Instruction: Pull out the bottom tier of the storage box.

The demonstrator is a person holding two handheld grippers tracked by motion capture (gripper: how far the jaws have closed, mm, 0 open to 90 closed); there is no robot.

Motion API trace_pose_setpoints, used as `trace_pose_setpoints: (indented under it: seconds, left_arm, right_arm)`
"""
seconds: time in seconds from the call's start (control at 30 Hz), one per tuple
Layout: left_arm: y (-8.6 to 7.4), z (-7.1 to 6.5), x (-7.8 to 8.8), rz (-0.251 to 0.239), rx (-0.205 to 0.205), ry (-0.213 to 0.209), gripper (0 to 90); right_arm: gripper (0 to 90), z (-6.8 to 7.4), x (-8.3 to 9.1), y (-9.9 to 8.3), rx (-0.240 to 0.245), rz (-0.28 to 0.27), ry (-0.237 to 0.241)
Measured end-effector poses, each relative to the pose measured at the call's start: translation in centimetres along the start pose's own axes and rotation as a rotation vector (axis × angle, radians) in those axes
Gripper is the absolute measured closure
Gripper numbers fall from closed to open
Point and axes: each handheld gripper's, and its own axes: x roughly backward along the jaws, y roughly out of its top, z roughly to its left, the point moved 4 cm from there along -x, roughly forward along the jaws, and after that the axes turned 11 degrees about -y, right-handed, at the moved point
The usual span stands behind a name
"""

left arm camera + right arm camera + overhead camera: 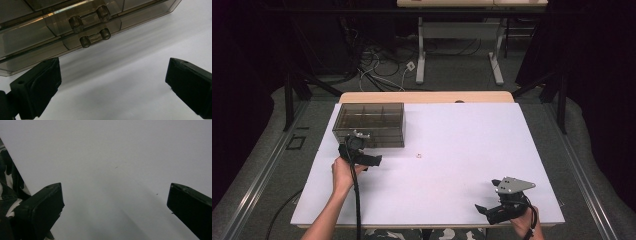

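A smoky see-through drawer box stands at the table's back left. My left gripper is held just in front of it, open and holding nothing. In the left gripper view the box front is close, with two drawer handles on round pegs, one above the other, ahead of the open left gripper. A tiny white item lies on the table to the right of the box. My right gripper rests near the front right edge, open; the right gripper has only bare white table between its jaws.
The white table top is wide and bare between the two grippers. Camouflage cloth shows past the table's near edge. Behind the table are floor cables and another table's legs.
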Motion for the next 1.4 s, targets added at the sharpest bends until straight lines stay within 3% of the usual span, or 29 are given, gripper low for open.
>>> trace_pose_setpoints:
  seconds: [0.4,0.8,1.13,1.4]
  left_arm:
    - [0.5,-0.1,-0.8,0.009,0.018,-0.011,0.4]
    - [1.1,0.8,-1.1,-0.013,0.111,0.002,1.0]
    - [1.4,1.0,-1.6,-0.064,0.149,0.011,10.5]
    - [1.4,1.3,-2.4,-0.024,0.16,0.018,17.0]
  right_arm:
    - [0.0,-0.2,0.1,0.0,0.006,0.001,0.002]
    - [0.0,0.1,0.0,0.0,0.005,-0.008,0.025]
    - [0.0,0.0,0.0,0.1,0.006,-0.009,0.016]
    - [0.0,0.0,0.1,0.1,0.01,-0.008,0.007]
